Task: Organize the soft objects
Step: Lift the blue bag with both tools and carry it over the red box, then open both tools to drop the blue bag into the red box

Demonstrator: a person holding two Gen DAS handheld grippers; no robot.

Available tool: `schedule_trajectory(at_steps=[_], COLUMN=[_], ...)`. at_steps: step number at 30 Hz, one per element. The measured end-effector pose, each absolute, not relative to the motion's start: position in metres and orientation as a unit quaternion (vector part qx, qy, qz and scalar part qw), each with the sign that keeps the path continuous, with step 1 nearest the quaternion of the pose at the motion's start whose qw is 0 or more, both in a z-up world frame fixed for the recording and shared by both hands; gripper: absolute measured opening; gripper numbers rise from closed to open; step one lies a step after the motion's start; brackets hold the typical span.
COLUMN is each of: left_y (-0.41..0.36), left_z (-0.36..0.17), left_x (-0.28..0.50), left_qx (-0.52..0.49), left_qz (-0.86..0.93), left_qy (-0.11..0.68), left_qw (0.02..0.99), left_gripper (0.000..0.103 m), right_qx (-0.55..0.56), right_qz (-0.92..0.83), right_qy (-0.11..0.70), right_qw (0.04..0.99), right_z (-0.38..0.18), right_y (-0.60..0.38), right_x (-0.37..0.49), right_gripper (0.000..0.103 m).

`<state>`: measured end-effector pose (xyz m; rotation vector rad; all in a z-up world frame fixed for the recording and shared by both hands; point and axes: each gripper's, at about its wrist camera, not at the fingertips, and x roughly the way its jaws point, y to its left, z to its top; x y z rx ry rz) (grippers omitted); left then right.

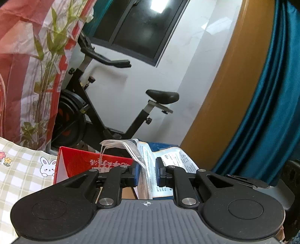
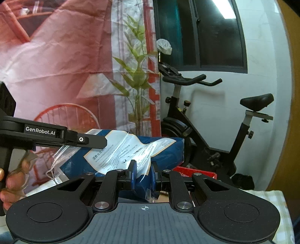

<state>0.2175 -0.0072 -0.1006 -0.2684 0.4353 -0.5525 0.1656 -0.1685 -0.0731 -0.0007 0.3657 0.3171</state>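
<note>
packet point(image 2: 131, 150) between both grippers, over box point(image 1: 78, 165) | exercise bike point(image 1: 105, 105) behind | tablecloth point(image 1: 20, 169) left of box

Ahead of the right gripper point(image 2: 142, 173) the packet point(image 2: 159, 148) fills the way; the left gripper point(image 2: 56, 135) crosses at its left, an exercise bike point(image 2: 202, 120) stands beyond right, open air above.

Dim indoor light; ceiling lamp reflection point(image 1: 161, 6) glares in window; fisheye-bent edges.

Glossy crinkled plastic package point(image 2: 131, 150), matt black fingers point(image 2: 133, 173)
</note>
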Motion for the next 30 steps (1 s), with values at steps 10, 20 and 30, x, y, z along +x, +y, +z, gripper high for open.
schedule_trajectory(at_steps=[10, 20, 30], left_y=[-0.022, -0.03, -0.016], left_z=[-0.14, -0.166, -0.163], left_x=[0.29, 0.315, 0.313], left_qx=[-0.109, -0.071, -0.052], left_qz=[-0.271, -0.259, -0.232], left_qy=[0.302, 0.35, 0.346], left_qw=[0.907, 0.897, 0.908], left_gripper=[0.018, 0.02, 0.056], right_qx=[0.01, 0.028, 0.028], right_qz=[0.131, 0.117, 0.086], right_qy=[0.249, 0.302, 0.287], right_qw=[0.96, 0.946, 0.954], right_z=[-0.131, -0.181, -0.185], right_y=[-0.183, -0.19, -0.201], right_x=[0.236, 0.265, 0.256], right_gripper=[0.014, 0.015, 0.049])
